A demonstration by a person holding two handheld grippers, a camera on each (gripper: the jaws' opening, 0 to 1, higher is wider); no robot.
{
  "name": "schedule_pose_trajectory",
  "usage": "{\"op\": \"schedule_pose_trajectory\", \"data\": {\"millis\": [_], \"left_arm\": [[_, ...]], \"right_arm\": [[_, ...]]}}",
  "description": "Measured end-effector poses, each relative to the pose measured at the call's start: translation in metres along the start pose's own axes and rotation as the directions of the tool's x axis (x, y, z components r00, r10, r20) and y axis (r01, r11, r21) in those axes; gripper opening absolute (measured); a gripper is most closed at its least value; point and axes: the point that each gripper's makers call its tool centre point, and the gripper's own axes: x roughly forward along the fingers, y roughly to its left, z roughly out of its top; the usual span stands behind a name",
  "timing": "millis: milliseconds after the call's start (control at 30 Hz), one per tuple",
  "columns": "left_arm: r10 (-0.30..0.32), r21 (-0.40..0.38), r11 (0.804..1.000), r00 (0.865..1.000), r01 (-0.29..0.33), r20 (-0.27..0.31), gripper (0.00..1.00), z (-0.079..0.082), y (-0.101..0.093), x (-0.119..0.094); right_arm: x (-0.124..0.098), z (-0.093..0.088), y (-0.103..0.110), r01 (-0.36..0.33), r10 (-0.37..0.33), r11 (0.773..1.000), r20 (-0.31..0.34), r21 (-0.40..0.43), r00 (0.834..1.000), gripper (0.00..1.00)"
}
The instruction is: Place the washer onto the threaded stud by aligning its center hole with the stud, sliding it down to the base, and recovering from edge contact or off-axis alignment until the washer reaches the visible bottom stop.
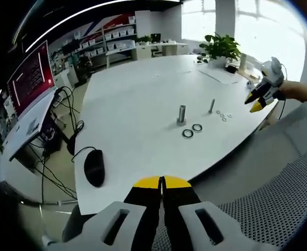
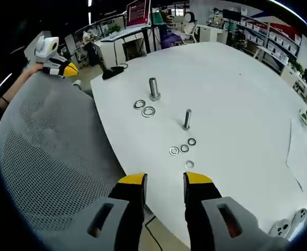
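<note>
On the white table [image 1: 143, 94] stand two upright studs: a thick one [image 1: 181, 114] [image 2: 154, 88] with two large washers [image 1: 192, 130] [image 2: 144, 107] beside it, and a thin threaded one [image 1: 212, 106] [image 2: 187, 119] with several small washers [image 1: 224, 114] [image 2: 183, 150] lying near it. My left gripper [image 1: 162, 182] is shut and empty, well short of the table edge. My right gripper [image 2: 165, 180] is open and empty, just off the table's near edge, closest to the small washers. In each view the other gripper [image 1: 259, 101] [image 2: 64, 68] appears off to the side, held by a hand.
A black mouse [image 1: 94, 167] [image 2: 113, 72] lies near one table edge. A grey mesh chair [image 2: 48, 157] [image 1: 279, 193] sits beside the table. A red-screened monitor [image 1: 30, 78], cables, a potted plant [image 1: 221, 47] and shelves [image 2: 279, 39] lie beyond.
</note>
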Motion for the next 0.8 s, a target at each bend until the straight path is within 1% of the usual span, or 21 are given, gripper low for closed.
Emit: {"op": "schedule_pose_trajectory", "data": {"millis": [167,367,433,500,533,633,800], "left_arm": [[0.001,-0.007,1.000,1.000,-0.001,0.005,0.00,0.001,0.001,0.000],[0.004,-0.011,1.000,1.000,-0.004,0.005,0.00,0.001,0.001,0.000],[0.003,-0.010,1.000,1.000,-0.003,0.001,0.00,0.000,0.001,0.000],[0.002,-0.010,1.000,1.000,-0.002,0.000,0.00,0.000,0.001,0.000],[0.002,-0.010,1.000,1.000,-0.002,0.000,0.00,0.000,0.001,0.000],[0.004,-0.012,1.000,1.000,-0.004,0.002,0.00,0.000,0.001,0.000],[-0.001,-0.010,1.000,1.000,0.001,-0.004,0.00,-0.001,0.001,0.001]], "right_arm": [[0.010,-0.006,-0.012,0.011,-0.011,1.000,-0.013,-0.001,1.000,0.30],[0.024,-0.006,-0.021,0.011,-0.013,0.999,-0.045,-0.040,0.999,0.29],[0.031,-0.010,-0.025,0.006,-0.013,0.997,-0.086,-0.072,0.996,0.29],[0.036,-0.012,-0.028,-0.002,-0.008,0.995,-0.113,-0.095,0.994,0.29],[0.041,-0.014,-0.030,-0.013,0.000,0.995,-0.131,-0.095,0.991,0.29],[0.048,-0.015,-0.033,-0.016,0.002,0.995,-0.150,-0.093,0.989,0.29],[0.058,-0.022,-0.038,-0.028,-0.003,0.990,-0.228,-0.137,0.974,0.29]]}}
